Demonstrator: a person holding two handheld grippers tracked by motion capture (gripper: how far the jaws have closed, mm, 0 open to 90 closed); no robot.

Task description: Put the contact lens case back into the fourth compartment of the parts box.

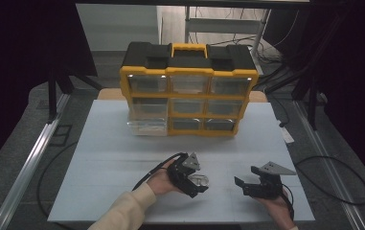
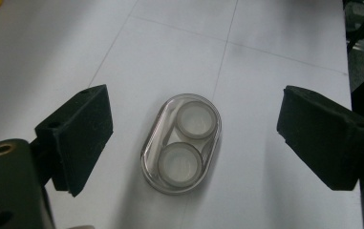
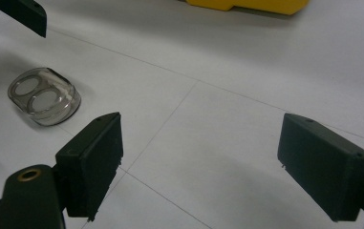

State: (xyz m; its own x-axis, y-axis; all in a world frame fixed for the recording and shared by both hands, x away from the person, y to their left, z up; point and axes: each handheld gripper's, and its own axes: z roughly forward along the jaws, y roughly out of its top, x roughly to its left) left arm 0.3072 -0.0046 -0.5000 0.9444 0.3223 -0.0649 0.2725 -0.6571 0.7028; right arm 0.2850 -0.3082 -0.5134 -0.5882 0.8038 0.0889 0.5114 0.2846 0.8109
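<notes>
A clear oval case (image 2: 181,144) with two round white wells lay flat on the white table (image 1: 113,158), between the wide-spread jaws of the left gripper (image 2: 203,143) and touching neither. In the high view the case (image 1: 199,181) sat just below that gripper (image 1: 193,179), at about 6 o'clock from the yellow-and-black drawer cabinet (image 1: 188,88). The right gripper (image 1: 249,184), at 3 o'clock from the case and apart from it, also stood spread and held nothing; in its own view the case (image 3: 44,96) lay at 10 o'clock. The cabinet stood at the table's far edge, its lower-left drawer (image 1: 146,125) pulled partly out. Dark curtains flanked the table, and cables (image 1: 338,177) trailed over the grey floor. No lettering could be read.
</notes>
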